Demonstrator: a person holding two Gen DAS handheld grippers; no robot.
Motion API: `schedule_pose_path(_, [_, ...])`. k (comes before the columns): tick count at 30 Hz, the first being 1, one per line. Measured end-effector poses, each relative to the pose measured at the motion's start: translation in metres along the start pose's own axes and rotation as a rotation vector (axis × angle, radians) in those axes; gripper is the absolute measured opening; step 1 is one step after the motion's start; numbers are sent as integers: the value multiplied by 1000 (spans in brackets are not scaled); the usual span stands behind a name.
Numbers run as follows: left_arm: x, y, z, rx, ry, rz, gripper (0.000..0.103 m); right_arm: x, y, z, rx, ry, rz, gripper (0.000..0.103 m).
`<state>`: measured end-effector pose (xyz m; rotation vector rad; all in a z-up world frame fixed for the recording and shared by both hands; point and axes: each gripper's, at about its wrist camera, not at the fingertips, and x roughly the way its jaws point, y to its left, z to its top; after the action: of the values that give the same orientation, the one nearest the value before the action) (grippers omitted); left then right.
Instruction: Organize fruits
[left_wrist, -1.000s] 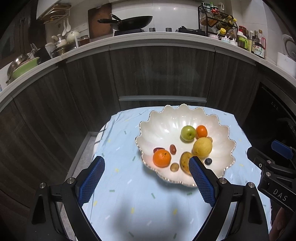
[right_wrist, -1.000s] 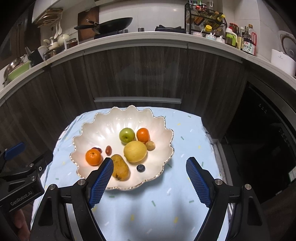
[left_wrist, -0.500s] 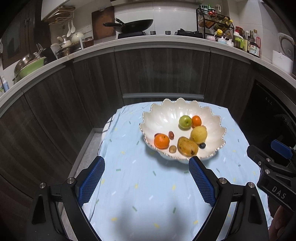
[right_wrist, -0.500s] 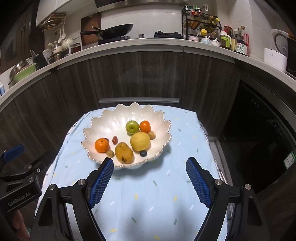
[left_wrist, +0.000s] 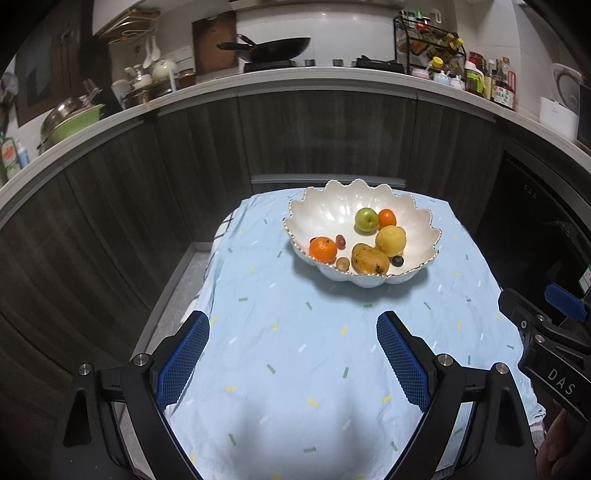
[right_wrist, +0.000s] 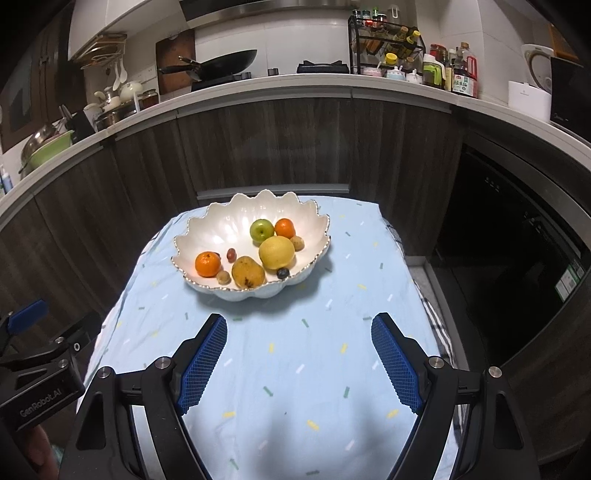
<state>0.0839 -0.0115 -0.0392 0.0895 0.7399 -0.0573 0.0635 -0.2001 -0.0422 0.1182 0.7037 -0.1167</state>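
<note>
**Inspector A:** Ahead of both claws, on the cloth-covered bench (left_wrist: 295, 350), we find the scalloped white bowl (left_wrist: 332, 206). It sits toward the far end of the bench, well apart from either set of pads. What do we record for the claws themselves?

**Inspector B:** We record the left claw (left_wrist: 291, 354) with its jaws spread wide and nothing between them, only pale blue cloth. The right claw (right_wrist: 299, 354) also stands wide and empty above the cloth. In the left view the bowl lies ahead and slightly right of the left claw; in the right view it lies ahead and slightly left of the right claw.

**Inspector A:** Contents of the bowl?

**Inspector B:** We note a green apple (right_wrist: 262, 230) at the far side with a small orange (right_wrist: 285, 228) touching it on the right. Nearer the claws sit a yellow round fruit (right_wrist: 276, 253), a brownish mango (right_wrist: 248, 277) just beside it, and a larger orange (right_wrist: 208, 264) to the left. A dark berry (right_wrist: 283, 273) lies at the near rim. Some small reddish and tan fruits lie among them; we cannot identify these.

**Inspector A:** Beyond the bench?

**Inspector B:** Dark cabinets under a counter carrying a wok (right_wrist: 221, 64).
</note>
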Motion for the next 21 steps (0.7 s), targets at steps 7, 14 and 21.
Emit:
schedule_pose_path(7, [-9,-1,-13,6,7,-6,93,-11,-2,-11,-2,1,-5,81])
schedule_pose_path(14, [-18,-2,-19,14,2,-11,93,-23,-6,-18,-2,-13,-23,81])
schedule_pose_path(21, [-21,-1,-20,10,-9,-14,93,-29,-5,-18,-9,-26,-27,81])
